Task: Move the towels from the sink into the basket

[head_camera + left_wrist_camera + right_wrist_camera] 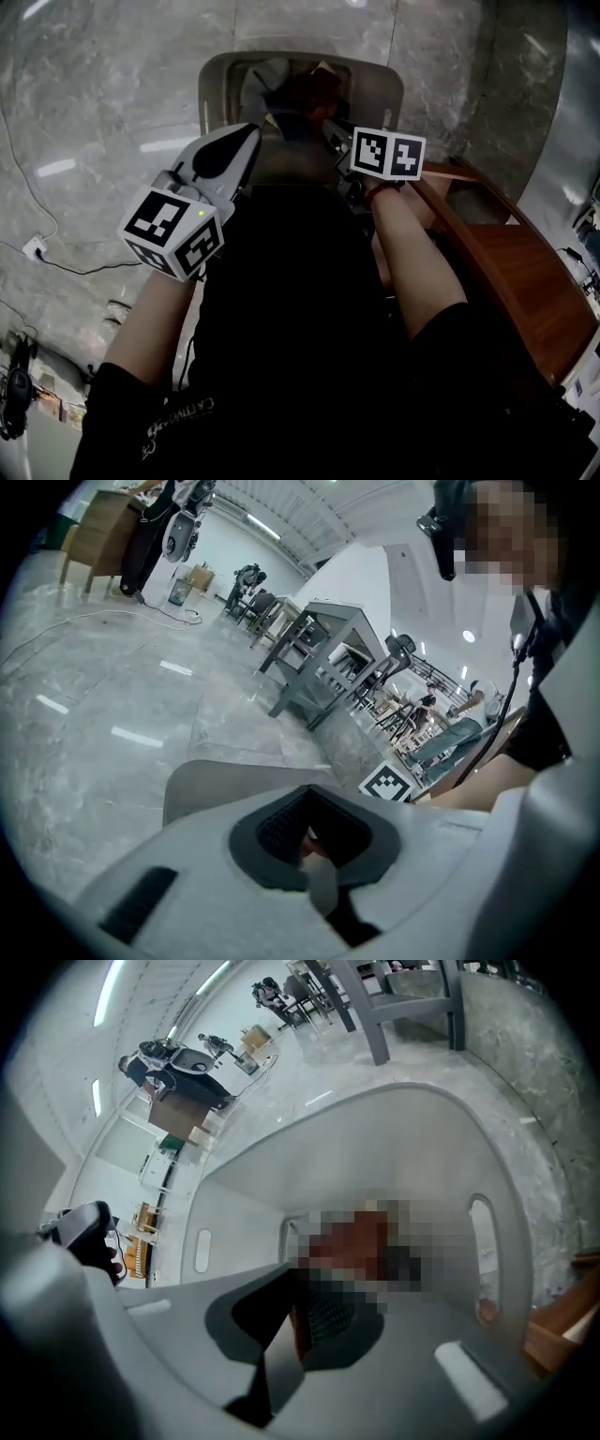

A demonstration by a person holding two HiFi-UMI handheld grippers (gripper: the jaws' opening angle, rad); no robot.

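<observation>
A grey plastic basket (212, 86) stands on the marble floor below me, and its rim shows in the left gripper view (211, 778). A rust-brown towel (307, 92) hangs into it between my two grippers. My left gripper (253, 133) comes in from the left, its jaws closed on a red edge of the cloth (314, 834). My right gripper (330, 129) reaches in from the right and points steeply down into the basket (403, 1138). A reddish strip of towel is pinched between its jaws (300, 1314). Most of the towel is hidden by the grippers.
A brown wooden cabinet (525, 272) stands close on the right of the basket. A wall socket with a cable (37, 249) lies on the floor at the left. Something pale (265, 80) lies in the basket beside the towel. Tables and chairs (319, 658) stand far off.
</observation>
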